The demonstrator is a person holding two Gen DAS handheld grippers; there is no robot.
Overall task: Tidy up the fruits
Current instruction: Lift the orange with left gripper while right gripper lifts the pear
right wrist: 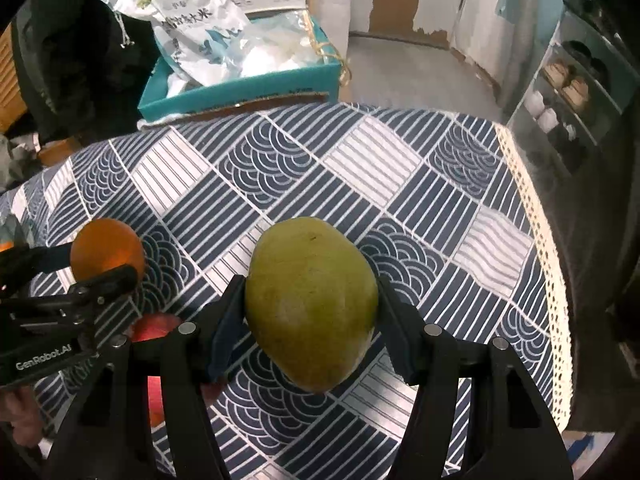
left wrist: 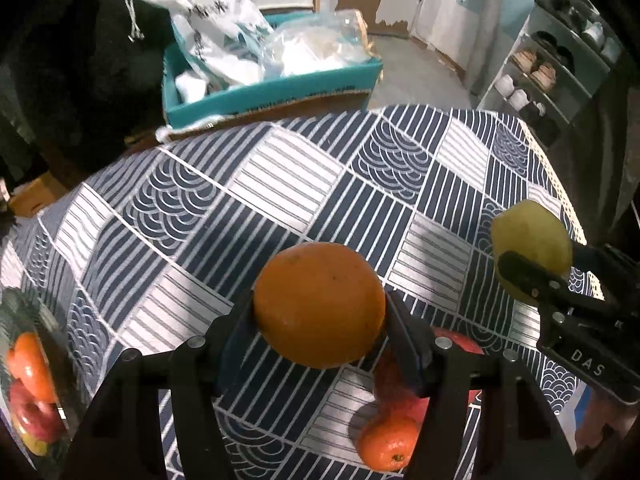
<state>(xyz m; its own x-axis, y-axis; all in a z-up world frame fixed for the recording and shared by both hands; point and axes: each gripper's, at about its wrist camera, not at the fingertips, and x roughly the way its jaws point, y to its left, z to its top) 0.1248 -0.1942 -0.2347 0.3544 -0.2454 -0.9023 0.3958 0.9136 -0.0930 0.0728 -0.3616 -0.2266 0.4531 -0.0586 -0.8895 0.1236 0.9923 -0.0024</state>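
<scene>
My left gripper [left wrist: 320, 312] is shut on a large orange [left wrist: 320, 304] and holds it above the patterned tablecloth [left wrist: 280, 184]. My right gripper [right wrist: 311, 304] is shut on a green mango [right wrist: 312, 300], also held above the cloth. Each shows in the other's view: the mango [left wrist: 532, 248] at the right of the left wrist view, the orange [right wrist: 108, 250] at the left of the right wrist view. A red apple [left wrist: 404, 388] and a small tangerine [left wrist: 386, 442] lie on the cloth under the left gripper. A fruit dish [left wrist: 28, 380] sits at the far left.
A teal box [left wrist: 272, 92] full of white bags stands beyond the table's far edge. A shoe rack [left wrist: 552, 76] stands at the right. The table's right edge has a lace trim [right wrist: 536, 240]. The red apple also shows partly in the right wrist view [right wrist: 154, 326].
</scene>
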